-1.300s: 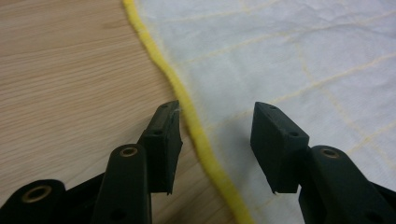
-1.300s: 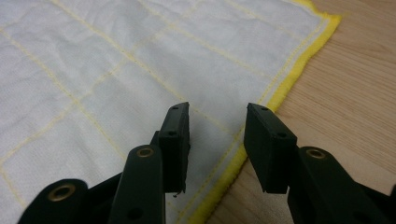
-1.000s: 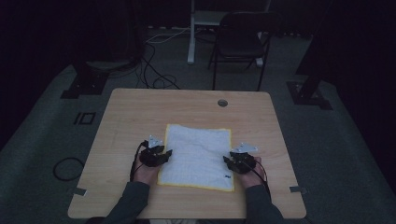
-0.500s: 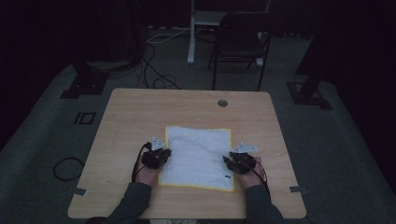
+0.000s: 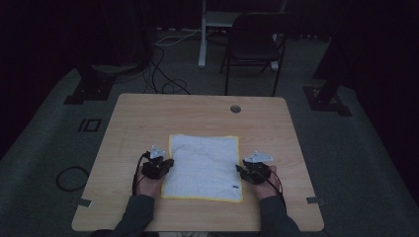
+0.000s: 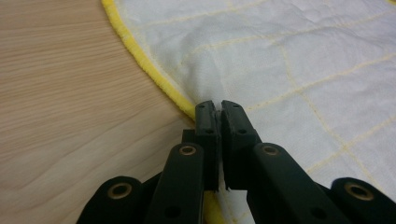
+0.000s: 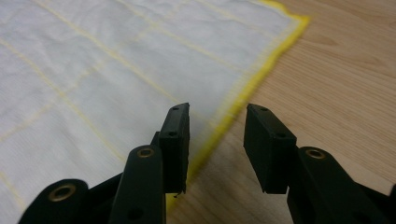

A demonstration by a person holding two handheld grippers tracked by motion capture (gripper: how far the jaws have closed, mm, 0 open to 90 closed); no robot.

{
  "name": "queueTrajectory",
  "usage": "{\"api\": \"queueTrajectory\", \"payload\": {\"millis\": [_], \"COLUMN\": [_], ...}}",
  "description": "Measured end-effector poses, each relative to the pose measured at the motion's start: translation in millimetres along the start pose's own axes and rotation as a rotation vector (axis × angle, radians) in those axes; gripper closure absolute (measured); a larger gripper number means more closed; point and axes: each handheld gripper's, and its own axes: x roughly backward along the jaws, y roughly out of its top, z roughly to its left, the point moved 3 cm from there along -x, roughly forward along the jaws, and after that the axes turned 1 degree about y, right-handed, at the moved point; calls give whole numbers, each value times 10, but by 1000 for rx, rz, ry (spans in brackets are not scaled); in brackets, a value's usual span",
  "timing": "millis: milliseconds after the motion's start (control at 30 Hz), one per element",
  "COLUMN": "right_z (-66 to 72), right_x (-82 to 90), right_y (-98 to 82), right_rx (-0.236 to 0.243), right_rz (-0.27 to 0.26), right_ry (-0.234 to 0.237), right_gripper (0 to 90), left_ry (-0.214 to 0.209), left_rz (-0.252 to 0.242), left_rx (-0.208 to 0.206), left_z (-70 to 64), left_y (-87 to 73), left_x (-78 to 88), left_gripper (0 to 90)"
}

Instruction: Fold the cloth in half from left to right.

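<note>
Left gripper (image 6: 218,103) clamped on the cloth (image 5: 203,165), jaws having just closed, a small pucker of white fabric and the yellow hem pinched between the pads at the cloth's left edge. Right gripper (image 7: 217,114) not yet there: jaws apart, straddling the yellow hem at the right edge, one pad over the fabric, the other over bare wood, nothing pressed. Needs only to shut where it stands.

Cloth lying flat in the near half of the table (image 5: 148,113), long axis running from near edge toward far edge, near hem close to the table's near edge. White, quilted in thin yellow lines, bound all round in yellow; a small dark tag near the near-right corner. Soft, likely to sag once lifted.
</note>
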Motion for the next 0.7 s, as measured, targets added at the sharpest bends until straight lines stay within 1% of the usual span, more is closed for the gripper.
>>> {"api": "queueTrajectory", "payload": {"millis": [33, 167, 300, 433, 633, 700], "right_z": [0, -28, -43, -57, -63, -63], "right_x": [0, 23, 37, 45, 48, 47], "right_y": [0, -2, -2, -5, -7, -7], "right_rx": [0, -8, -11, -12, -14, -13], "right_rz": [0, -6, -10, -11, -12, -10], "right_ry": [0, -3, -6, -8, -7, -7], "right_gripper": [609, 608, 609, 608, 609, 608], "left_ry": [0, 8, 11, -2, -48, -54], "left_rz": [0, 3, 3, -6, -43, -50], "left_rx": [0, 24, 31, 37, 54, 47], "left_z": [0, 62, 87, 95, 110, 103], "left_y": [0, -10, -10, -3, 31, 43], "left_x": [0, 30, 49, 62, 129, 144], "left_gripper": [869, 869, 869, 869, 868, 868]}}
